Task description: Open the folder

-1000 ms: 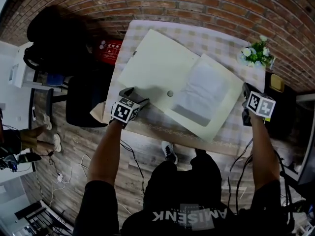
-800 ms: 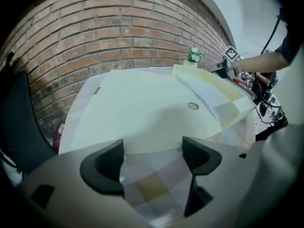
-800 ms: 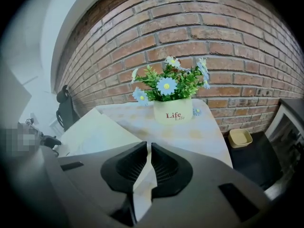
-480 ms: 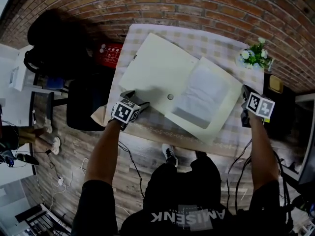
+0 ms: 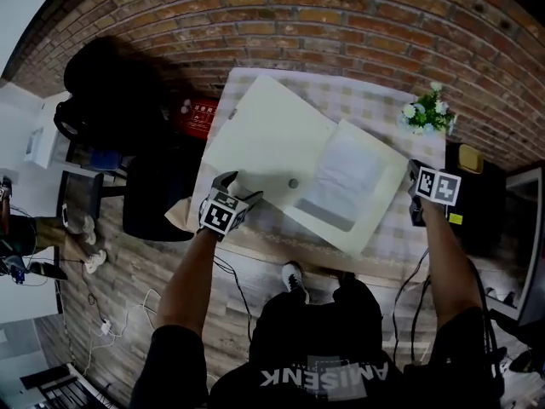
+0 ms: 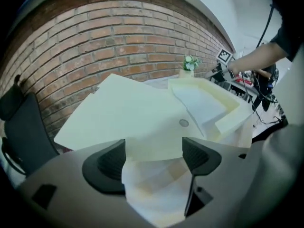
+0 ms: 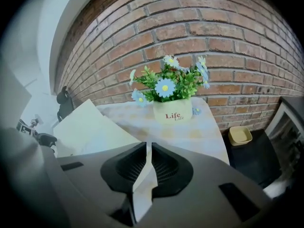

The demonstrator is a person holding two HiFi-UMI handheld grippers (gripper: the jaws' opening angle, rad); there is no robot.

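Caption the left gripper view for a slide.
Open left gripper at the raised cover of the cream folder; flower pot by the brick wall beyond.

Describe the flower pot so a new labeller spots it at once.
Find the checked table against the brick wall; look at its far right corner, past the folder. The flower pot there is cream with red "Life" lettering, the only thing on the table with green leaves and flowers.

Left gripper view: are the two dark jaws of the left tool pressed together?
No; the left tool has its jaws well apart, with the cream cardboard folder just ahead.
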